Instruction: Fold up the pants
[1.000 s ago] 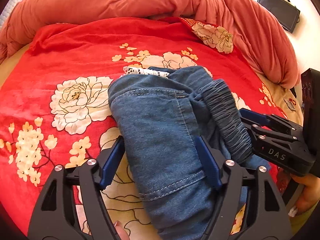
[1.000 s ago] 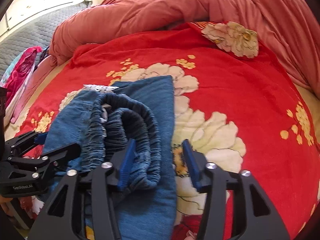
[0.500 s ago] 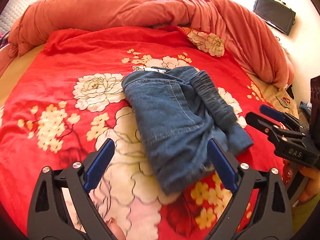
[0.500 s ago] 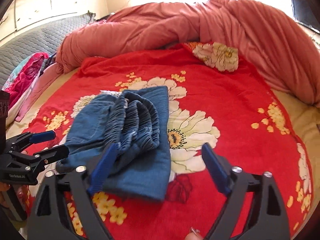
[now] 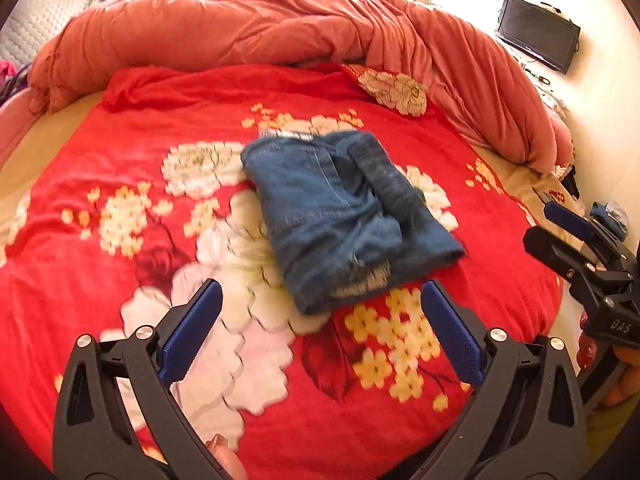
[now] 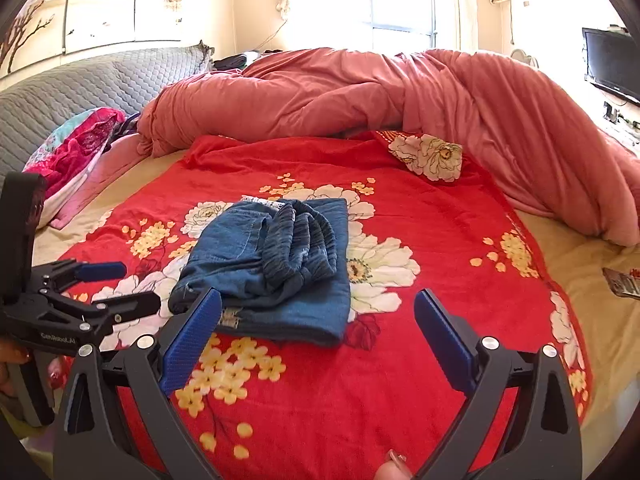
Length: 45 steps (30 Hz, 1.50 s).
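Observation:
The blue denim pants (image 5: 340,216) lie folded into a compact bundle on the red flowered blanket (image 5: 140,248), elastic waistband on top. My left gripper (image 5: 320,286) hovers short of the bundle's near edge, its jaws opening wide with nothing between them. In the right wrist view the same pants (image 6: 272,264) sit just beyond my right gripper (image 6: 317,296), whose jaws are also opening and hold nothing. Each gripper shows in the other's view: the right gripper (image 5: 544,224) at the right edge, the left gripper (image 6: 136,286) at the left, both clear of the denim.
A bunched pink duvet (image 5: 280,24) rings the far side of the bed. A grey quilted headboard (image 6: 80,80) and pink patterned clothes (image 6: 72,152) are at the left. A dark screen (image 5: 536,32) hangs on the right wall. A small packet (image 6: 620,280) lies near the bed's right edge.
Both grippers let go of the denim, opened wide and drew back and up from the bundle. The folded pants now lie alone on the blanket.

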{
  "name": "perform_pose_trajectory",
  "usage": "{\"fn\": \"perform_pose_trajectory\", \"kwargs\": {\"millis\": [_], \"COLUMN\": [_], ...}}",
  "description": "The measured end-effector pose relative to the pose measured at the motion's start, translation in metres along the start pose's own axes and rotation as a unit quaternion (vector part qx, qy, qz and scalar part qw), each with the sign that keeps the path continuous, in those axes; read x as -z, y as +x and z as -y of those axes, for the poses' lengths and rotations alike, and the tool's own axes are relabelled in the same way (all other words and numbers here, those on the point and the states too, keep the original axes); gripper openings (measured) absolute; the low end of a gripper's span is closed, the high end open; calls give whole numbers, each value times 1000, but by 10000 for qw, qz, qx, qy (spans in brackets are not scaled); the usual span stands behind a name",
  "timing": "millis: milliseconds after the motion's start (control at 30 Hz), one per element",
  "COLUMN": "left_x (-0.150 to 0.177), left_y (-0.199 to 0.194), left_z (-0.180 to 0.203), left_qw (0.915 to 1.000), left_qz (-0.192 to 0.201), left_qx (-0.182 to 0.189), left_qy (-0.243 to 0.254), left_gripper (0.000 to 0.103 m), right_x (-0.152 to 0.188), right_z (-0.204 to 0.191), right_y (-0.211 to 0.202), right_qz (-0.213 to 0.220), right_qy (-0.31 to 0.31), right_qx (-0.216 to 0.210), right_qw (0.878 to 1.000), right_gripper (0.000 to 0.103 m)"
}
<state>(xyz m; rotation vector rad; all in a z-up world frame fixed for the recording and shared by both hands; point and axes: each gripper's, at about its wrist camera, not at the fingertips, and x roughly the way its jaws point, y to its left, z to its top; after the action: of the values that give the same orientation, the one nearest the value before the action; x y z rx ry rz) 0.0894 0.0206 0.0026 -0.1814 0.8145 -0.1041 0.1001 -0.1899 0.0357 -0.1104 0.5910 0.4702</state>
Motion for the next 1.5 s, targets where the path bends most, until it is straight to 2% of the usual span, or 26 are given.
{"fn": "perform_pose_trajectory", "kwargs": {"millis": [100,367,700,1500], "left_x": [10,37,56,54], "left_y": [-5,-16,-18,-20], "left_z": [2,-2,-11,-3], "left_qw": [10000,9995,9988,9989], "left_qz": [7,111,-11,-12], "left_qx": [22,-201,-318,-355], "left_qy": [4,-226,-367,-302], "left_gripper": [94,94,94,94], "right_x": [8,28,47,52], "right_z": [-2,-4,-4,-1], "right_y": [-8,-20,-18,-19], "right_qz": [-29,-69,-233,-283], "right_qy": [-5,58,210,319], "right_qx": [14,20,-65,-9], "right_qw": [10000,10000,9995,9991], "right_gripper": [97,97,97,97]}}
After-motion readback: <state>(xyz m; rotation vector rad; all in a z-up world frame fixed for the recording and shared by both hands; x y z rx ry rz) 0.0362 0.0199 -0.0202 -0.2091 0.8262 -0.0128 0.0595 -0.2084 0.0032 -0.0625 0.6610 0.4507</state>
